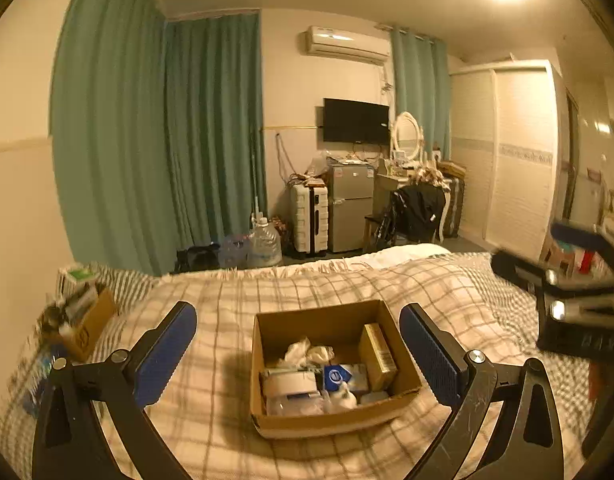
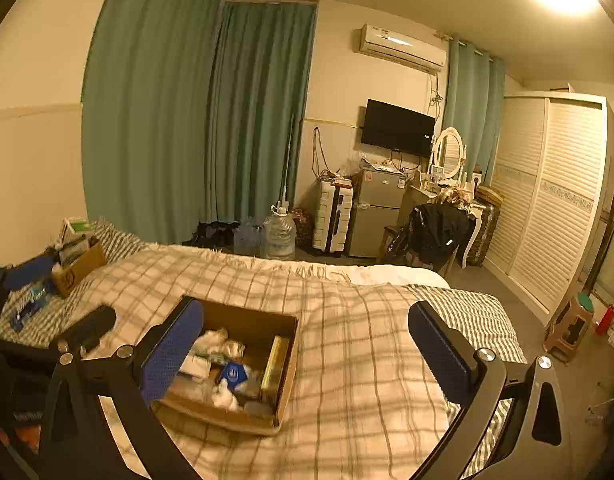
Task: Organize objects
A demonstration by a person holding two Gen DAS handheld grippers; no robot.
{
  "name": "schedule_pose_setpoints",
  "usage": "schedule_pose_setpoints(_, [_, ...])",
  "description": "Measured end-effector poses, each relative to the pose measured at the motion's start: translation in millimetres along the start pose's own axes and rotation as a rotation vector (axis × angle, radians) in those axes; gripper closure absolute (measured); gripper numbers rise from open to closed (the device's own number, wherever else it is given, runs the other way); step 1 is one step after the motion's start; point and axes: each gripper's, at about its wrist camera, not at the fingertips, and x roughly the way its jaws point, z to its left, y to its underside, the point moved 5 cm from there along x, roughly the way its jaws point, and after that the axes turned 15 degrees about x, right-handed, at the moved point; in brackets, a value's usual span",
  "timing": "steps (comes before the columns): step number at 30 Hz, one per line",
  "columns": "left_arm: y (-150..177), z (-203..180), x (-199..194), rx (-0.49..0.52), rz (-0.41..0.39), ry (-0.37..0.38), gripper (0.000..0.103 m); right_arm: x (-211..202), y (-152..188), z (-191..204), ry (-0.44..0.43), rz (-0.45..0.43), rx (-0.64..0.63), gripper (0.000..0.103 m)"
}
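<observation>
Both my claws gape wide, left claw and right claw, nothing held. The cardboard box sits on the bed near me.

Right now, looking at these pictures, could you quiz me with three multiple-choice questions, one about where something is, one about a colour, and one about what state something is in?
1. Where does the open cardboard box sit?
A. On the checked blanket on the bed
B. On the small fridge
C. On the floor by the water jug

2. What colour are the curtains?
A. Red
B. Teal green
C. White

3. How do the left gripper and right gripper stand?
A. Both open and empty
B. Both clamped on the box
C. One holds a bottle

Answers: 1 A, the checked blanket lies under it. 2 B, both views show teal folds. 3 A, the blue pads stand wide apart with nothing gripped.
</observation>
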Motion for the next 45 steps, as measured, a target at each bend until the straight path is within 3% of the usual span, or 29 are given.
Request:
schedule_pose_setpoints(4, [23.6, -3.4, -5.6, -0.04, -0.022, -0.053, 0.0, 4.9, 41.6, -8.9, 0.024, 0.06, 0.016, 0.001])
schedule_pose_setpoints(6, [38.9, -14.3, -0.4, -0.007, -0.003, -0.034, 0.0, 17.7, 66.4, -12.7, 0.027, 0.102, 0.015, 0.001])
schedule_pose_setpoints(11, [73.2, -24.2, 8.0, -0.002, 0.028, -0.06, 0.0, 38.2, 106.7, -23.6, 0.05, 0.029, 0.023, 0.0])
schedule_pose_setpoints(17, [86.9, -21.7, 8.3, -0.033, 0.035, -0.079, 0.0, 45.7, 110.0, -37.8, 0.028, 0.011, 0.106, 0.0])
schedule_pose_setpoints(33, [99.2, -21.0, 19.3, -0.073, 0.096, -0.072, 0.0, 41.5, 112.5, -29.3, 0.036, -0.018, 0.083, 0.0])
schedule_pose_setpoints(45, [99.3, -16.7, 17.6, -0.085, 0.097, -0.094, 0.0, 42.3, 113.5, -30.7, 0.045, -0.011, 0.079, 0.0])
